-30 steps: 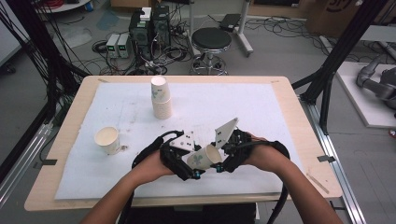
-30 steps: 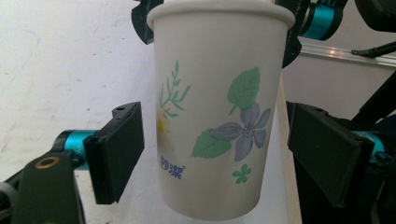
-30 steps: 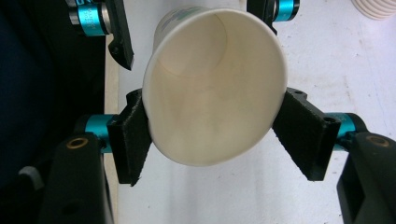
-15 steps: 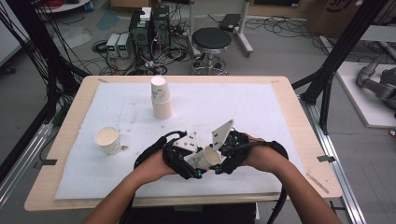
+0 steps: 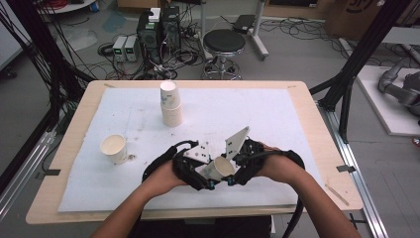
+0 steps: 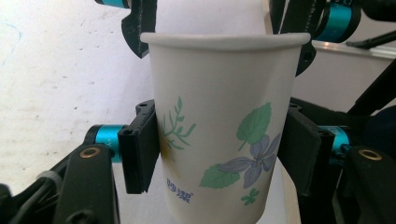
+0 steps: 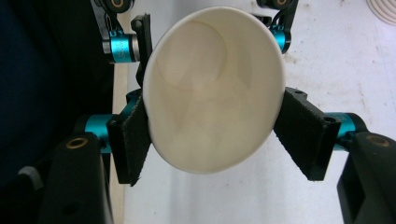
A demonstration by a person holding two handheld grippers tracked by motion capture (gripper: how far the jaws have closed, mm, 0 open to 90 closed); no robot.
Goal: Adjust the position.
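A white paper cup with a leaf and flower print hangs on its side between both grippers at the table's front middle. In the left gripper view the cup stands between the pads, which press on its wall. My left gripper has just been closing and is shut on it. In the right gripper view the cup's mouth faces the camera, squeezed oval. My right gripper has just been opening a little, and its pads still touch the rim on both sides.
A stack of paper cups stands upside down at the middle back of the white mat. A single upright cup sits at the left. Beyond the table are a stool and cables on the floor.
The left gripper's jaws have closed around the cup that the right gripper holds. Both hands have stayed where they were.
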